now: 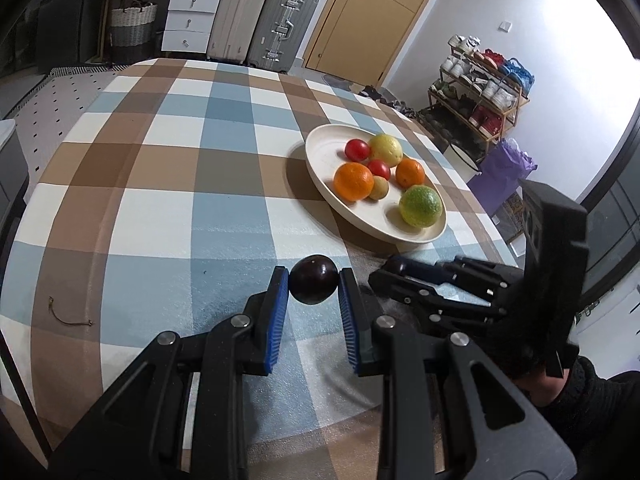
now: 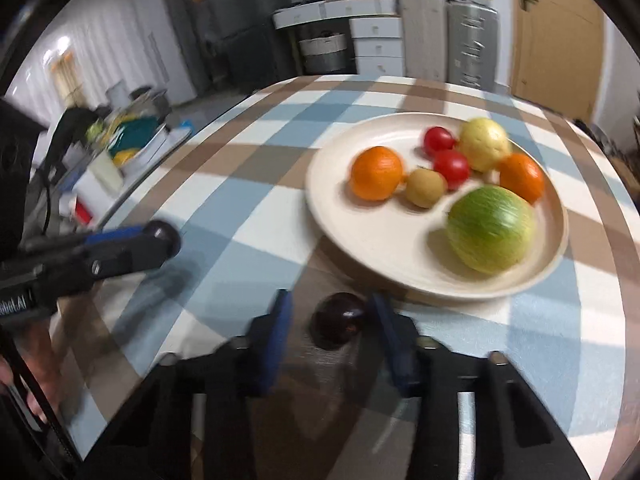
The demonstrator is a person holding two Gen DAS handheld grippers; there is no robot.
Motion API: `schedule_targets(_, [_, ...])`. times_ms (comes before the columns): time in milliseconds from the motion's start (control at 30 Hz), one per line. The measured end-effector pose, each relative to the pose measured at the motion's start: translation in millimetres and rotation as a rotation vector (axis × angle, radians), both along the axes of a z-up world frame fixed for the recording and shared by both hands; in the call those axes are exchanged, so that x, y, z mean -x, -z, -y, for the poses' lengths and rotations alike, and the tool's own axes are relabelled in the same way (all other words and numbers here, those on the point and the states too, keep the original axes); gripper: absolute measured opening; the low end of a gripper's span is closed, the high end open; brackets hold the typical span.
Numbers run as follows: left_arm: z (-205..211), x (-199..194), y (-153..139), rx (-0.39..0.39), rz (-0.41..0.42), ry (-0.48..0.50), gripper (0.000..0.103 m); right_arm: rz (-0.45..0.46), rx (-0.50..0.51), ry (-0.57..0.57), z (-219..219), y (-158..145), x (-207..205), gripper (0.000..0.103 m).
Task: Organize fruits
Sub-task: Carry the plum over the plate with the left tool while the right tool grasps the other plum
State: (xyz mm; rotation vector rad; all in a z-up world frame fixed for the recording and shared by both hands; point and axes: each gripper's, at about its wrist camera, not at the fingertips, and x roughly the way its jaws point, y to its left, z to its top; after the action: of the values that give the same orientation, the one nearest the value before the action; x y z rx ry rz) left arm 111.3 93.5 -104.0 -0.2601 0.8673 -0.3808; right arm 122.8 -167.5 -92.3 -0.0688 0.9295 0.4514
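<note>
Left wrist view: left gripper (image 1: 314, 286) blue pads flank dark purple round plum (image 1: 313, 285) at lower centre, left pad touching, narrow gap on right; grip uncertain. Cream round plate (image 1: 320, 178) holding fruit at centre right. Right gripper (image 1: 394, 270) beside plum, jaw state unclear.

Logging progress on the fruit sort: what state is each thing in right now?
Left tongs: closed on a dark plum.
Right tongs: open, straddling a second plum on the table.
Plate: holds seven fruits.
</note>
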Motion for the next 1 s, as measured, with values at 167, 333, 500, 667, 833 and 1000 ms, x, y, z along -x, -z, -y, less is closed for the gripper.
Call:
schedule_targets(167, [-9,-3,-5,0.014,0.017,-0.020,0.022,0.015,-0.053,-0.056,-3,-4,5,0.023])
schedule_targets(333, [-12,-10,-13,0.022,0.032,-0.028,0.022,0.011,-0.142,-0.049,1,-17,4,0.023])
schedule_targets(500, [-4,-23,-31,0.023,0.072,-0.025,0.022,0.091,-0.172,-0.062,1,-43,7,0.023])
schedule_targets(667, [18,-42,-49,0.003,0.102,0.025,0.022,0.146,-0.195,-0.056,6,-65,1,0.023])
schedule_targets(833, [37,-62,-61,-0.016,0.118,0.059,0.022,0.168,-0.226,-0.034,18,-79,-13,0.023])
schedule_targets(1000, [51,-89,-62,-0.024,0.082,0.085,0.022,0.198,-0.215,0.003,33,-88,-33,0.023])
